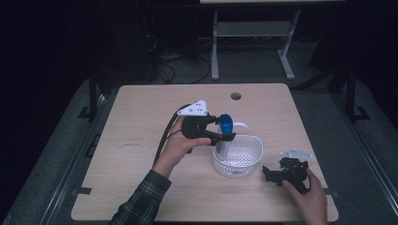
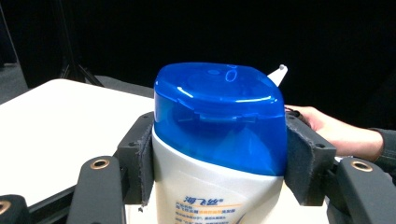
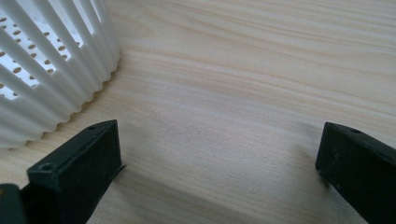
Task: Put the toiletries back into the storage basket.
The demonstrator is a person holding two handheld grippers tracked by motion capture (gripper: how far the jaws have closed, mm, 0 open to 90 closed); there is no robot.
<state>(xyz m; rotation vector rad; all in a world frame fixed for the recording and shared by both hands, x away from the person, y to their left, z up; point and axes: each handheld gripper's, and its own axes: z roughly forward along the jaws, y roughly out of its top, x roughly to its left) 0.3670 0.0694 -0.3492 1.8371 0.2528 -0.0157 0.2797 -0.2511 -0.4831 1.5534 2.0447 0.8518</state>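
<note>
High view: left gripper point(image 1: 224, 130) clamps a shampoo bottle point(image 1: 224, 137) with blue cap, held upright, its lower part inside the white basket point(image 1: 246, 162) at the table's point(image 1: 141, 140) middle — whether its base rests on the basket floor is hard to tell. Right gripper point(image 1: 271, 172) lies on the table just beside the basket.

Left gripper view: both pads pressed on the bottle below the cap point(image 2: 219, 116).

Right gripper view: jaws wide apart, nothing between — bare wood, basket wall near.
</note>
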